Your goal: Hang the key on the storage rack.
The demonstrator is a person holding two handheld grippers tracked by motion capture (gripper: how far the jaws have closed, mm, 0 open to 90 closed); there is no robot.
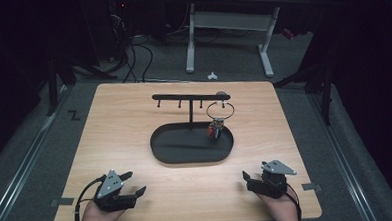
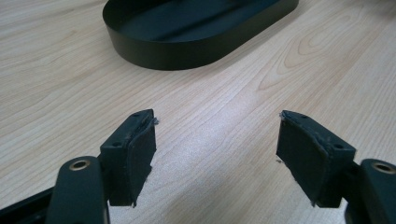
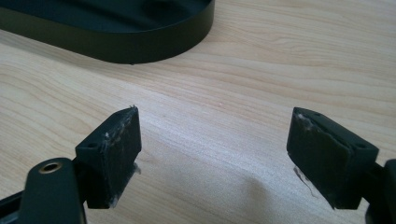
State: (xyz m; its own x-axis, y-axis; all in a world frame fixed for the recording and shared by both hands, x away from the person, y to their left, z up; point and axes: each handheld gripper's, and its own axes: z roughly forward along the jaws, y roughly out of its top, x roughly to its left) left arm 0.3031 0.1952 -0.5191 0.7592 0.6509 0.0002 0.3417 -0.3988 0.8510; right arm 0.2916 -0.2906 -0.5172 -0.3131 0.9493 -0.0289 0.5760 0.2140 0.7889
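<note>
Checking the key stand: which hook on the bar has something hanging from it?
The rightmost hook: a ring of keys hangs from it over the black tray. The other hooks are bare.

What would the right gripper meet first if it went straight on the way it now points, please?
Probably the black tray: the open, empty right gripper points over bare table towards the tray's near wall, slightly off its end, so it might just slip past.
</note>
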